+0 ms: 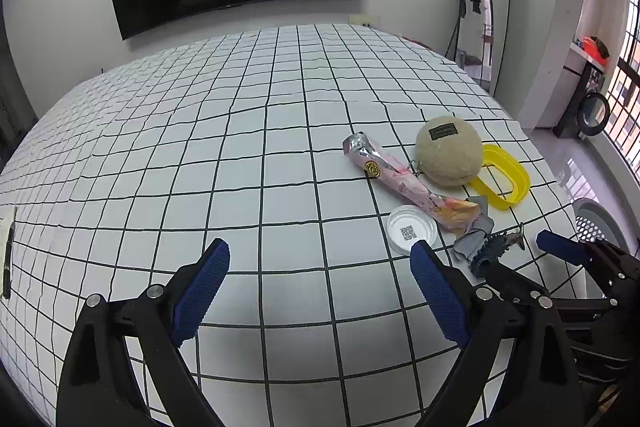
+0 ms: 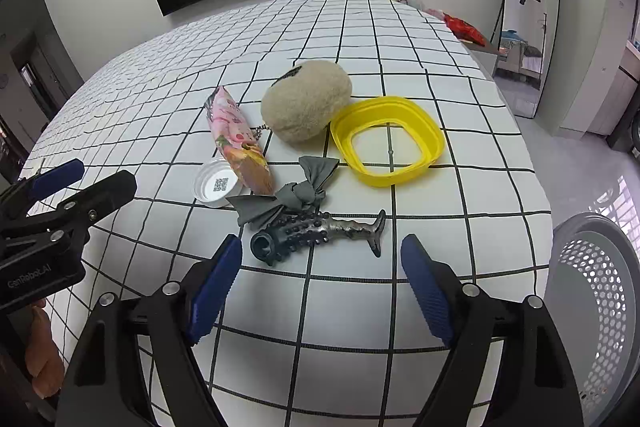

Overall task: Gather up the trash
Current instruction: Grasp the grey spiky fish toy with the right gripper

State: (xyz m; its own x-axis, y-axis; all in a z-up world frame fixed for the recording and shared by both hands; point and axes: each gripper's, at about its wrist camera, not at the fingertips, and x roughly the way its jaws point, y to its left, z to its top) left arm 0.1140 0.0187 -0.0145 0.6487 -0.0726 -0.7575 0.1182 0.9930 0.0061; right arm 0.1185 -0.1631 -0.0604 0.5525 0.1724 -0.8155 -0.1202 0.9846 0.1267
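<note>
The right tongs [image 2: 320, 259], spread and empty, hang just short of the fish toy [image 2: 320, 233] near the table's [image 2: 480, 187] right edge, its long axis lying crosswise between them. The left tongs [image 1: 320, 263], also spread, are farther from it.

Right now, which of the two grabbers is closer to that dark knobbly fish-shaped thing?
The right gripper. The fish toy lies just ahead of its open fingers, almost between the tips. The left gripper sits further left, facing bare tablecloth.
</note>
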